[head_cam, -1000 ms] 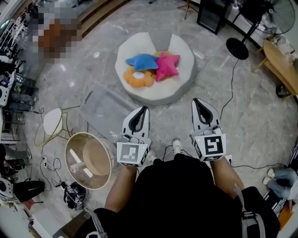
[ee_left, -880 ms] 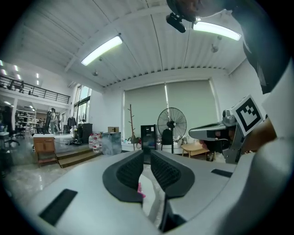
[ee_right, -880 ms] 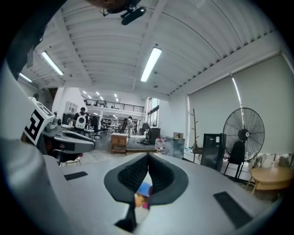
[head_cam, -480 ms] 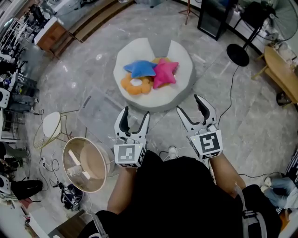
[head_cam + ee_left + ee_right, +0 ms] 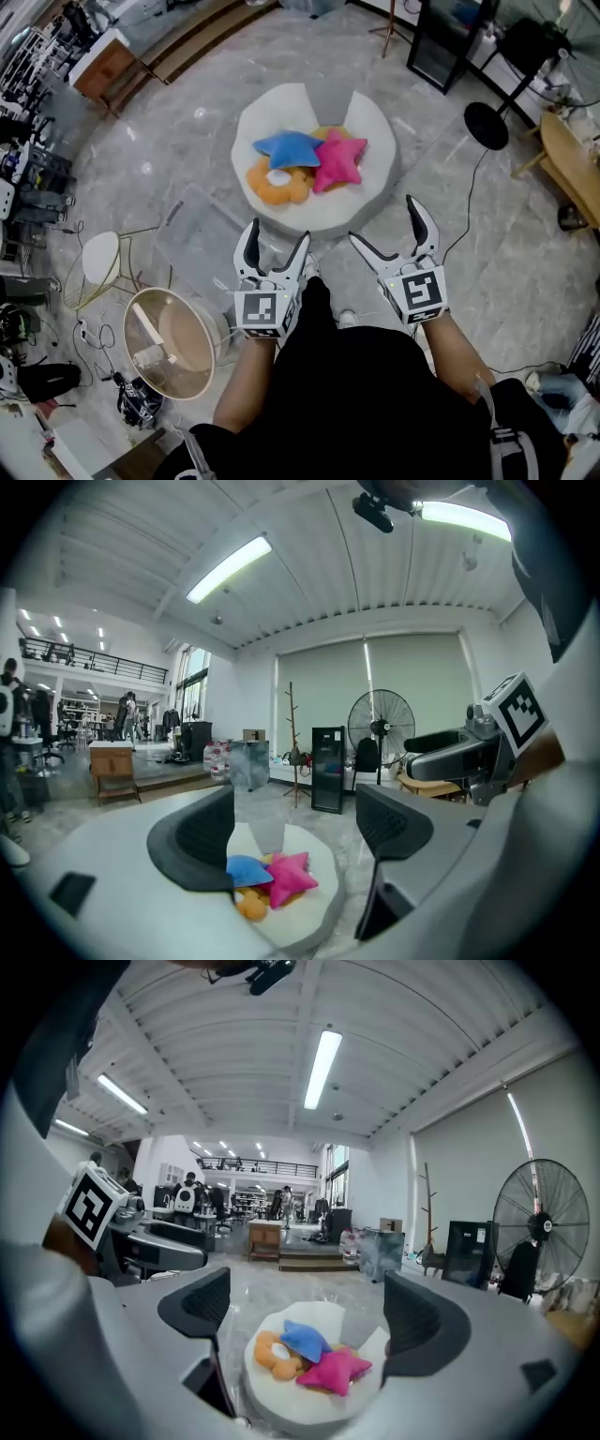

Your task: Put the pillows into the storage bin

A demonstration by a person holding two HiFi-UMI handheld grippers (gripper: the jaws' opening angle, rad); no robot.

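Three pillows lie on a round white floor cushion (image 5: 314, 204): a blue star (image 5: 289, 148), a pink star (image 5: 339, 159) and an orange flower (image 5: 277, 180). A clear storage bin (image 5: 202, 232) sits on the floor to the cushion's lower left. My left gripper (image 5: 277, 236) and right gripper (image 5: 384, 223) hover short of the cushion. Both are open, their jaws have just been opening, and nothing is between them. The left gripper view frames the blue pillow (image 5: 246, 869) and pink pillow (image 5: 289, 876) well beyond the jaws. So does the right gripper view, with the pink star (image 5: 335, 1370) nearest.
A round tan basket (image 5: 173, 342) stands at the lower left, beside a white side table on a gold wire frame (image 5: 100, 258). A black fan base (image 5: 487, 122) with its cable and a wooden bench (image 5: 572, 159) are at the right. Cables trail over the marble floor.
Both grippers went from shut to wide open and moved forward toward the cushion. The person has stepped closer to the pillows.
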